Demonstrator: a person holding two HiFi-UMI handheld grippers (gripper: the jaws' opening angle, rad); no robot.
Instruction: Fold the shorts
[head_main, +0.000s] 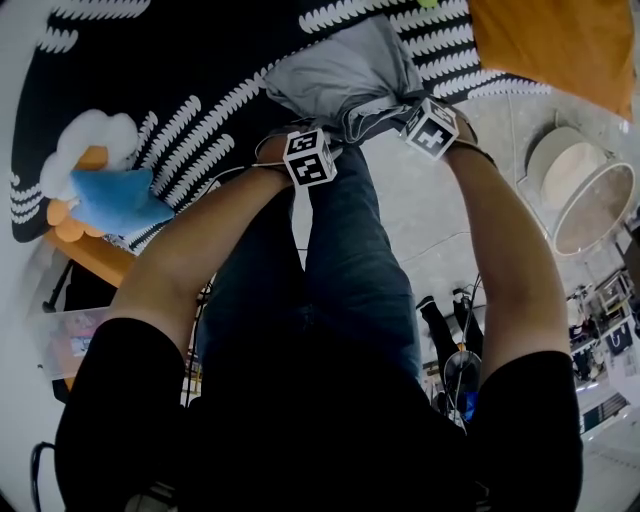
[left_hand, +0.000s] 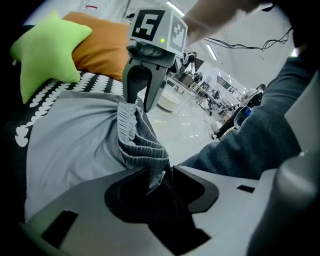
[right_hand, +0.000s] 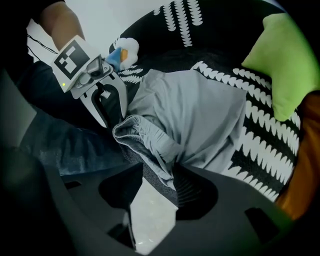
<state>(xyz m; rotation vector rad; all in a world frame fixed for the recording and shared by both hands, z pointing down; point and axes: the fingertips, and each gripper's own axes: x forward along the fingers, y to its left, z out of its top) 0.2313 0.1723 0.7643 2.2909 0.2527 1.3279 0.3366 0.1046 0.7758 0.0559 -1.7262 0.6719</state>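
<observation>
Left tool (left_hand: 159, 175), right tool (right_hand: 156, 172), both open — shorts (left_hand: 75, 130) between, black patterned cover (right_hand: 260, 135), pale floor (left_hand: 185, 127)

A bunched waistband (left_hand: 140, 147) hangs between the fingers of the left gripper (left_hand: 157, 175) and the right gripper (right_hand: 157, 172), jeans-clad legs (left_hand: 250, 135) crowd just beside them, and beyond the fingertips the flat shorts (right_hand: 195, 115) run free to the green pillow (left_hand: 47, 52).

The left forearm (head_main: 190, 250) and right forearm (head_main: 505, 240) are held bare and extended forward, converging at the wrists. The left gripper (left_hand: 160, 170) and right gripper (right_hand: 157, 170) are set side by side and angled downward. The fingers of each are noted apart, unclamped.
</observation>
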